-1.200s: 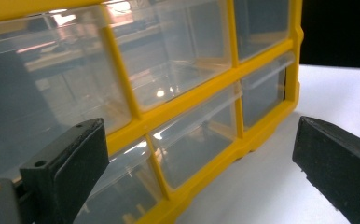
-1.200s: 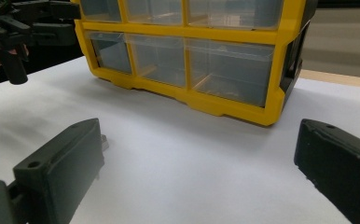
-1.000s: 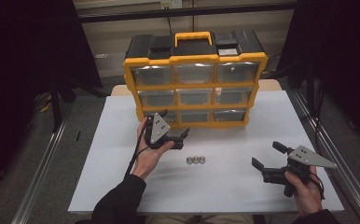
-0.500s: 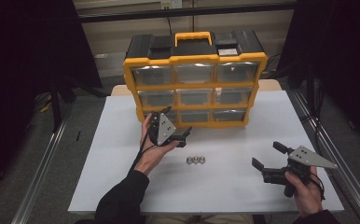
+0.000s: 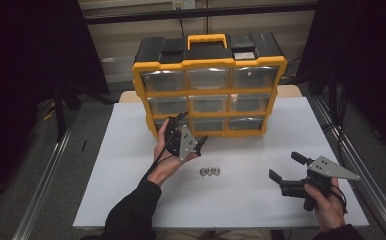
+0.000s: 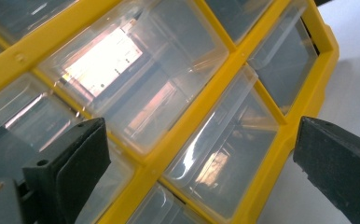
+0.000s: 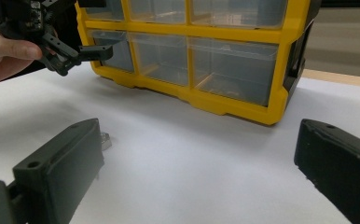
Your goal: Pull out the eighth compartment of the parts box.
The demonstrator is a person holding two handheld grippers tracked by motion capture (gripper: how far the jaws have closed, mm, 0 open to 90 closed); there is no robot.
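High view: dim overall, with dark surroundings and the white desk (image 5: 241, 200) as the brightest area, evenly lit from above; shadows are soft. Left gripper view: strong glare on a clear drawer (image 6: 122, 70) of the yellow organizer (image 6: 206, 107), with its near jaws blurred. Right gripper view: brighter, with the foreground jaws out of focus and a soft shadow beneath the organizer.

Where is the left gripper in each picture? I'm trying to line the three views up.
High view: the left gripper is left of centre, jaws open, in front of the cabinet's lower-left drawers.
Left gripper view: its own two jaws rise from the bottom corners, wide apart.
Right gripper view: top left corner, held in a hand.
Shared landmark: the yellow drawer cabinet.
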